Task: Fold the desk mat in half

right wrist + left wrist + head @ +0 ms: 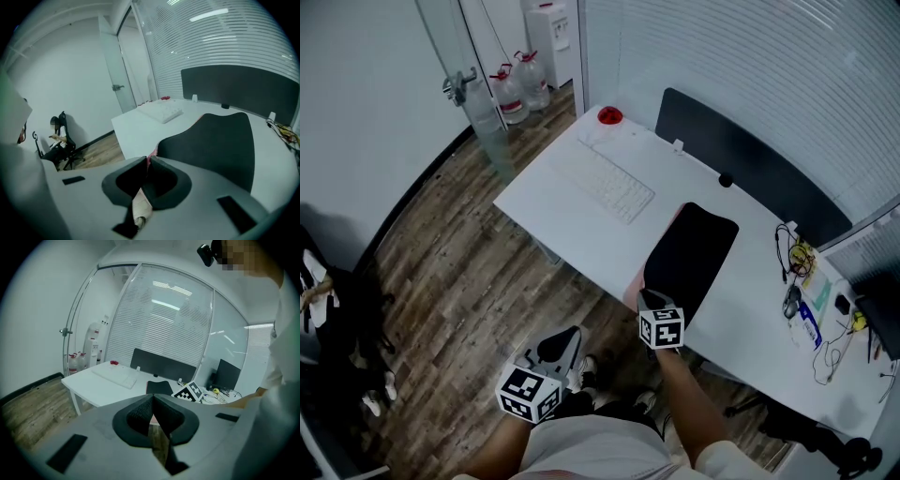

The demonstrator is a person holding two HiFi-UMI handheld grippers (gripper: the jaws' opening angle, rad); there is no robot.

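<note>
A black desk mat (694, 246) with a pink underside lies lengthwise on the white desk (562, 211), running away from me. My right gripper (646, 299) is at the mat's near end, shut on its edge. In the right gripper view the mat (215, 140) curves up off the desk toward the jaws, and a pink sliver shows between the closed tips of the right gripper (148, 160). My left gripper (568, 336) hangs off the desk's near-left side over the wood floor. Its tips (152, 397) meet with nothing in them, pointing toward the mat (159, 387).
A white keyboard (609, 183) and a red object (609, 115) sit on the desk's far left. A black divider panel (741, 157) lines the back edge. Cables and small items (806, 286) crowd the right end. Water bottles (520, 89) stand by the glass door.
</note>
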